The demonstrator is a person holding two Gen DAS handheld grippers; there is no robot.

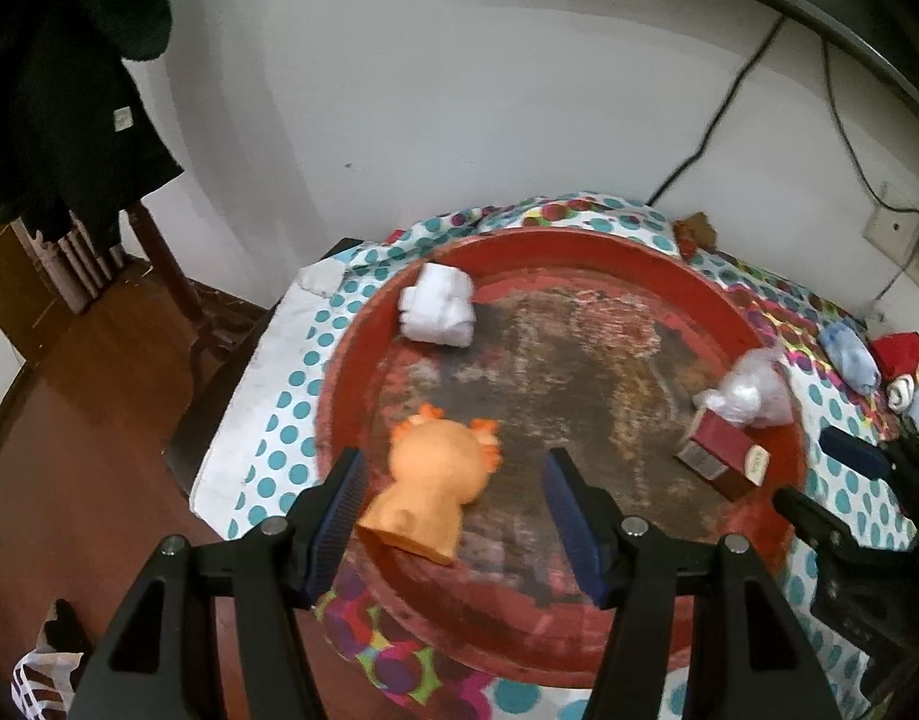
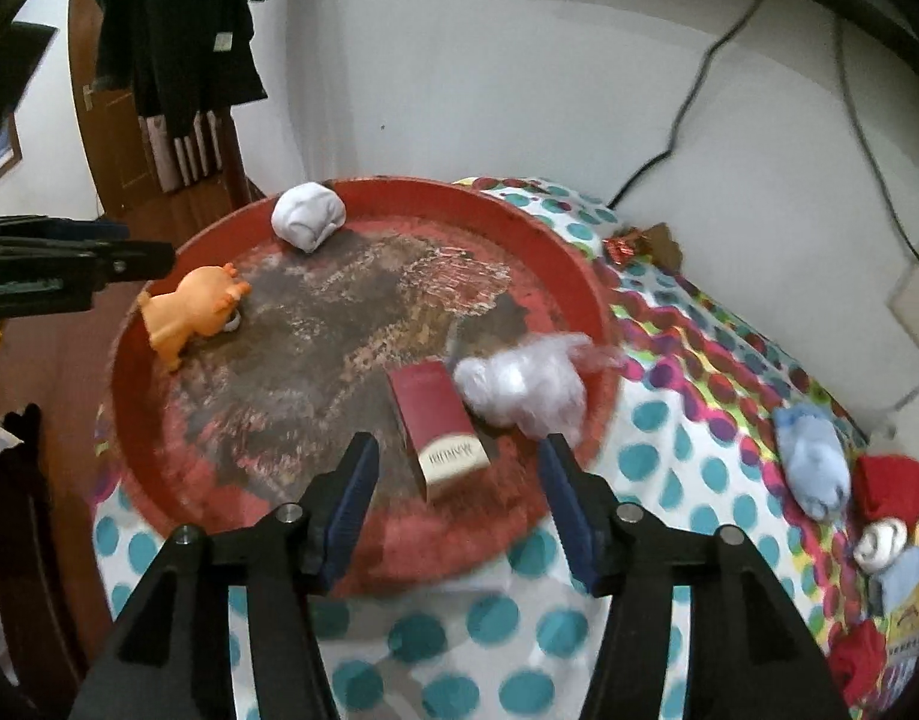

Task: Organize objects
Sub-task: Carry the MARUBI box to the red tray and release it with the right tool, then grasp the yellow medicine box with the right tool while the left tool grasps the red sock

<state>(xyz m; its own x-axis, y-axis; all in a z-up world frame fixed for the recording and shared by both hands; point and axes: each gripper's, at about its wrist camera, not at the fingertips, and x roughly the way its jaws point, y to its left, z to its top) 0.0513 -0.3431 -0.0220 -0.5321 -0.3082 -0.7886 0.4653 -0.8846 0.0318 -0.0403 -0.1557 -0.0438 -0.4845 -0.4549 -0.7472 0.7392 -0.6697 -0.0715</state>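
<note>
A: Left wrist view first, what's in front of the left claw (image 1: 453, 516)?

B: Its jaws stand apart, gripping nothing. An orange toy (image 1: 434, 483) lies between them at the near left rim of the red tray (image 1: 585, 240), and neither pad seems to press on it

A: And the right claw (image 2: 456, 501)?

B: Also apart, nothing held. A red box (image 2: 438, 420) lies on the tray just ahead of the gap, near the tray's near right rim, with a crumpled plastic bag (image 2: 522, 387) touching its right side

A: Anything else on the tray?

B: A rolled white cloth (image 2: 308, 216) at the far rim. The tray sits on a tabletop under a dotted cloth (image 2: 675, 462)

A: Off the tray?

B: A light blue sock (image 2: 813, 468), a red sock (image 2: 894, 486) and a white sock (image 2: 879, 543) lie along the tabletop's right edge
</note>
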